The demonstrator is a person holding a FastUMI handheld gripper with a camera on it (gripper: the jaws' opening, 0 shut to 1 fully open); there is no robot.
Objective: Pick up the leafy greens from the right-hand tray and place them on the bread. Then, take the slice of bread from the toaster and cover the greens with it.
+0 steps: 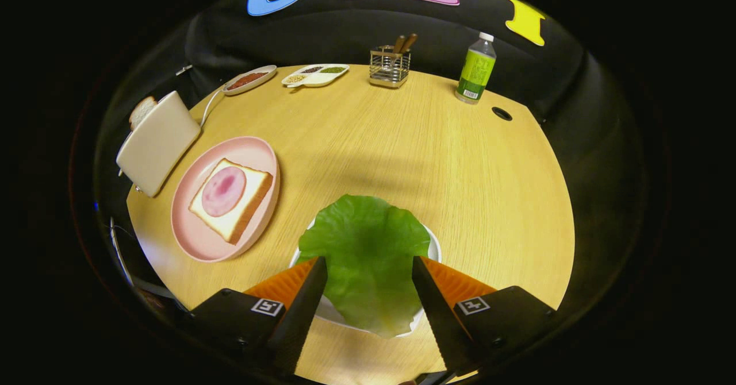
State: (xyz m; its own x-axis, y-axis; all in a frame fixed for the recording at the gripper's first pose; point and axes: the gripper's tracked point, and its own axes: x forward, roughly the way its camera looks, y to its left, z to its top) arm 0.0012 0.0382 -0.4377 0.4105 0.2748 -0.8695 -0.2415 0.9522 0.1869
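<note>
In the gripper view, the gripper (369, 281) hangs over the lettuce leaf (365, 255) with its fingers (305, 293) spread wide, one on each side of the leaf and neither pressing on it. The leaf lies on a small white tray (434, 247), covering most of it and hanging over the near rim. To the left, well apart from the tray, a pink plate (198, 241) holds the bread slice (233, 201) topped with a round slice of ham (224, 191). Beyond the plate stands a cream toaster (158, 143) with the second slice (141, 111) poking out of its top. At the far side of the tabletop (402, 143) are two condiment dishes, a wire utensil holder (390, 66) and a green-labelled bottle (476, 69).

The pick seems not yet made. The leaf is thin and floppy, so closing across its flat middle may only skim it or crumple it, and it could slide out on the lift. Fingers coming down too low might catch the tray rim and drag or tip the tray. On the carry to the plate, a weakly pinched leaf could droop and land off the bread.
</note>
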